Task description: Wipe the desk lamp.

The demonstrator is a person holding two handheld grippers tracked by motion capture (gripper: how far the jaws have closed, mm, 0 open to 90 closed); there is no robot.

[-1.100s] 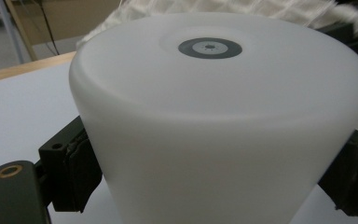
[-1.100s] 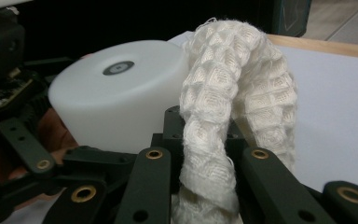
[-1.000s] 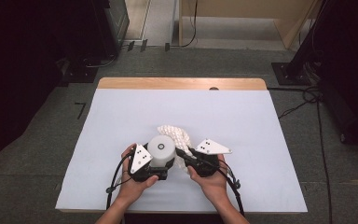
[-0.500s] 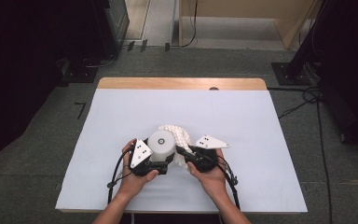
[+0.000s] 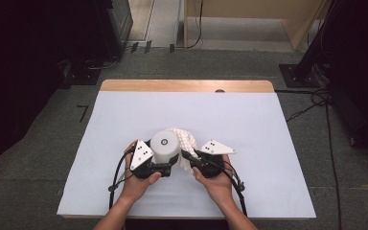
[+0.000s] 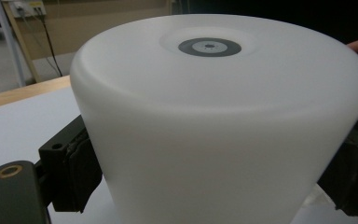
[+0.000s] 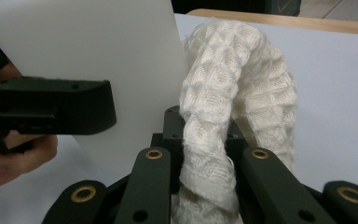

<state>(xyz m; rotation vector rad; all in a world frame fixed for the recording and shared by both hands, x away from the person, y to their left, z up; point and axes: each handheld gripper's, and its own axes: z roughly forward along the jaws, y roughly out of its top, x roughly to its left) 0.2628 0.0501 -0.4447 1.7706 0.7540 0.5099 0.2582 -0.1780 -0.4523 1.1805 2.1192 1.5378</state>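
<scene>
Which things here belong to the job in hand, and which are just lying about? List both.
In the job:
- white upside-down plastic cup, clamped by the left gripper
- cream waffle-weave cloth, pinched in the right gripper, lying against the cup
- white table sheet beneath them

Lying about:
- black cables on the floor
- black stand base

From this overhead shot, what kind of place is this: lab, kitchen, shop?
Most likely a lab or data-collection bay. A lone table with a white cover stands on grey carpet, dark equipment racks flank it, and cables trail across the floor.
</scene>
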